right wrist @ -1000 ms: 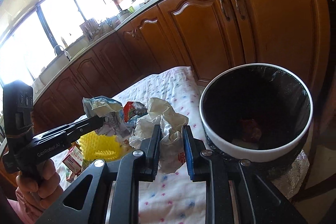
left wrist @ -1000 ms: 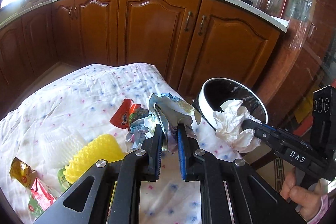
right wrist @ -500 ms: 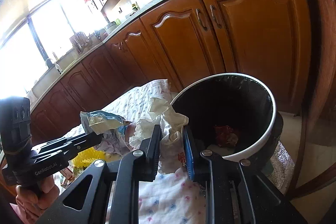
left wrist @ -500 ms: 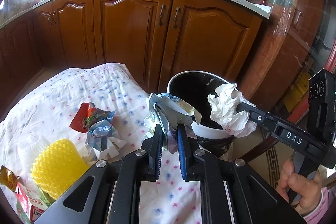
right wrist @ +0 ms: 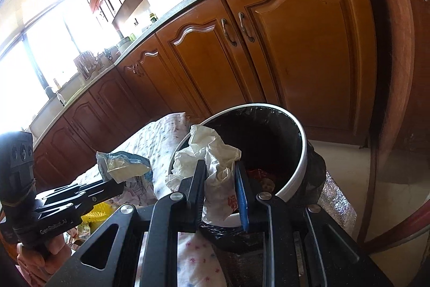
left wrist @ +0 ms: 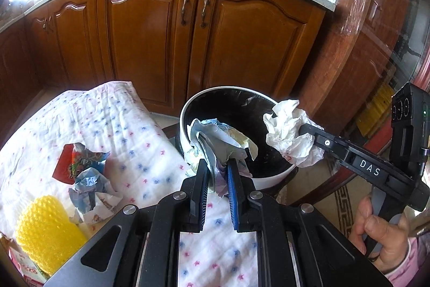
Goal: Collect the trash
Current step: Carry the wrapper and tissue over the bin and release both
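Left of the trash bin (left wrist: 185, 109): yellow foam net (left wrist: 45, 222) and torn snack wrappers (left wrist: 80, 168) on the floral cloth (left wrist: 121, 125). At the bin's near rim: left gripper (left wrist: 217, 166), jaws narrow, clamping a crumpled blue-grey wrapper (left wrist: 223, 136). Over the bin's right rim: right gripper (right wrist: 220, 174), jaws narrow, clamping a crumpled white tissue (right wrist: 215, 152).

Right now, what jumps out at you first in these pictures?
Two claws carrying trash to the white bin with the black bag, beside the flowery tablecloth. The left claw pinches a crumpled blue-grey wrapper at the bin's near rim; the right claw grips a scrunched white tissue by the bin's rim. More trash waits on the cloth: a red snack packet and a yellow foam net.
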Demonstrator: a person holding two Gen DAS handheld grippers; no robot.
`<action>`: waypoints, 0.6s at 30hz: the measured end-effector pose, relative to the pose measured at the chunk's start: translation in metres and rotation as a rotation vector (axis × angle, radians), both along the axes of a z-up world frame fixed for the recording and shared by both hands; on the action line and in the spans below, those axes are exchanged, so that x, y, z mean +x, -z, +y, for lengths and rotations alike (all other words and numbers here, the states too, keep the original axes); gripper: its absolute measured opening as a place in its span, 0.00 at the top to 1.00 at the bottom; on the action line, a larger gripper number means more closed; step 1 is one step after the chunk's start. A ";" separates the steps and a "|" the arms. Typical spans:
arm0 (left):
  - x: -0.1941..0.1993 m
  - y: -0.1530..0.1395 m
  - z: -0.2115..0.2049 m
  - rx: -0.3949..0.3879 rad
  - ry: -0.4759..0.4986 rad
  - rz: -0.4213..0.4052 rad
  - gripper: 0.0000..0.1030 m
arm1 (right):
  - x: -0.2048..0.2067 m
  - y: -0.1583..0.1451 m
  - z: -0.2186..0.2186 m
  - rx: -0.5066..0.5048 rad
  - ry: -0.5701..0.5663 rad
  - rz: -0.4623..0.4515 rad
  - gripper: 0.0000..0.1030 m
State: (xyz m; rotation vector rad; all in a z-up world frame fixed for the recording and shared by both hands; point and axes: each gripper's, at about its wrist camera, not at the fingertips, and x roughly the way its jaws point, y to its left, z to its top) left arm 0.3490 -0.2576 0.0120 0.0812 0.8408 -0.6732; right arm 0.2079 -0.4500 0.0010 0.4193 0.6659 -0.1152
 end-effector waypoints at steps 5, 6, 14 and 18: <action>0.015 0.007 -0.018 0.009 0.011 0.024 0.88 | 0.009 0.003 -0.013 -0.011 0.011 0.014 0.80; 0.018 0.009 -0.023 0.010 0.014 0.028 0.88 | 0.011 0.004 -0.015 -0.016 0.012 0.017 0.80; 0.049 0.024 -0.052 0.042 0.015 0.067 0.85 | 0.031 0.010 -0.030 -0.040 0.017 0.052 0.79; 0.060 0.034 -0.061 0.060 0.007 0.092 0.79 | 0.038 0.015 -0.037 -0.034 0.016 0.071 0.74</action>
